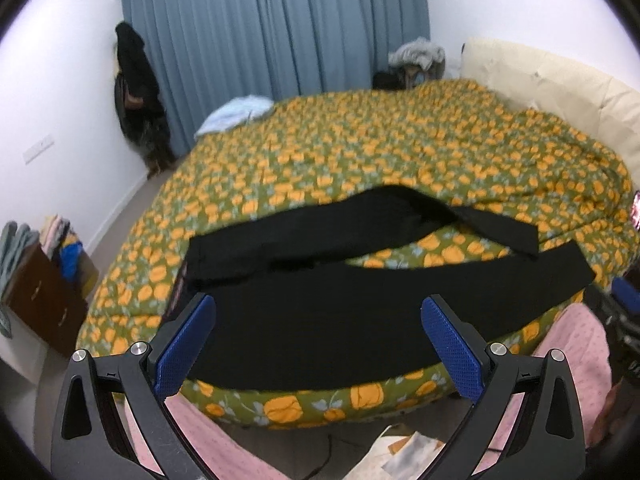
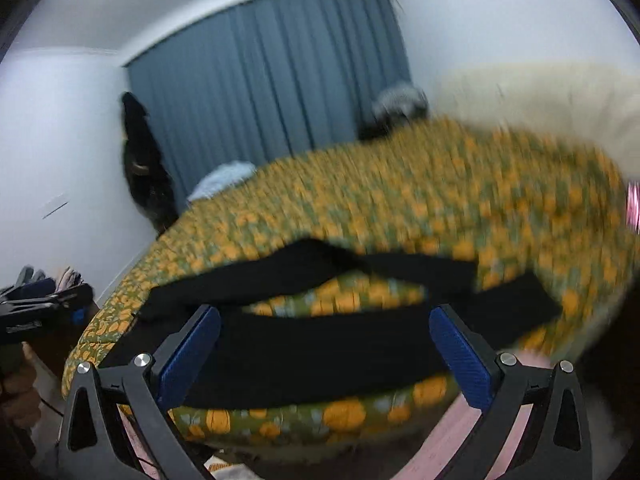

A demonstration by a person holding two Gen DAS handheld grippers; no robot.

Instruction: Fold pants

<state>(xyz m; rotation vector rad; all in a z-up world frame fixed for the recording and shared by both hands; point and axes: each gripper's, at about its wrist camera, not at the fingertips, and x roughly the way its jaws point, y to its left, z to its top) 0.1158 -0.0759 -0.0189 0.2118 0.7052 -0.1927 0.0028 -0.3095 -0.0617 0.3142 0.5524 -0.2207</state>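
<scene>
Black pants [image 1: 320, 320] lie spread on the near edge of a bed with a green and orange floral cover [image 1: 360, 152]. One leg lies along the bed edge, the other leg [image 1: 400, 224] angles away further back. My left gripper [image 1: 318, 308] is open and empty, hovering above the near leg. In the right wrist view the pants [image 2: 320, 348] lie the same way, blurred. My right gripper [image 2: 324, 320] is open and empty above the near leg. The right gripper's edge shows at the far right of the left wrist view [image 1: 624, 296].
Blue curtains [image 1: 272, 28] hang behind the bed. A cream headboard [image 1: 560, 92] is at the right. A brown drawer unit [image 1: 44, 300] with piled clothes stands at the left. A light blue cloth [image 1: 236, 114] lies on the bed's far corner. Pink bedding [image 1: 572, 352] hangs below the bed edge.
</scene>
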